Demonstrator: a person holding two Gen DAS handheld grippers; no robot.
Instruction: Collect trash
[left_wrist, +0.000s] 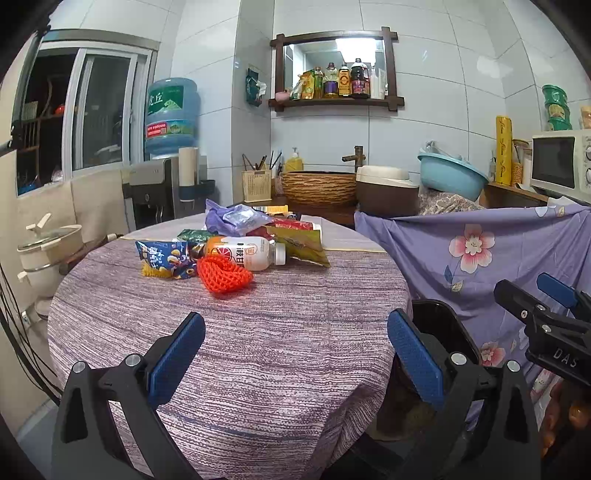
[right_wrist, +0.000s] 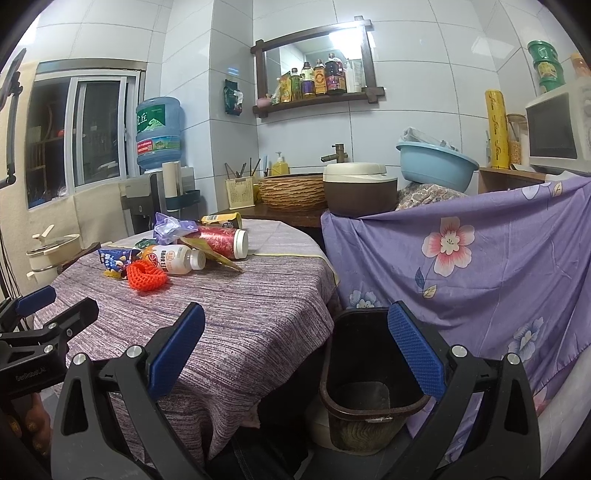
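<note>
A pile of trash lies at the far side of the round table (left_wrist: 258, 350): an orange foam net (left_wrist: 223, 275), a white and orange drink bottle (left_wrist: 245, 253), a blue snack bag (left_wrist: 164, 260), a purple plastic bag (left_wrist: 232, 218), a red can (right_wrist: 221, 238) and an olive wrapper (left_wrist: 303, 245). A dark empty bin (right_wrist: 369, 373) stands on the floor right of the table. My left gripper (left_wrist: 295, 354) is open and empty over the near table edge. My right gripper (right_wrist: 295, 350) is open and empty, between table edge and bin.
A purple floral cloth (right_wrist: 480, 266) hangs over furniture to the right. Behind the table are a woven basket (left_wrist: 319, 186), a rice cooker (left_wrist: 386, 190), a blue basin (left_wrist: 452, 175), a microwave (left_wrist: 561, 164) and a water dispenser (left_wrist: 171, 122). A pot (left_wrist: 48, 245) stands at the left.
</note>
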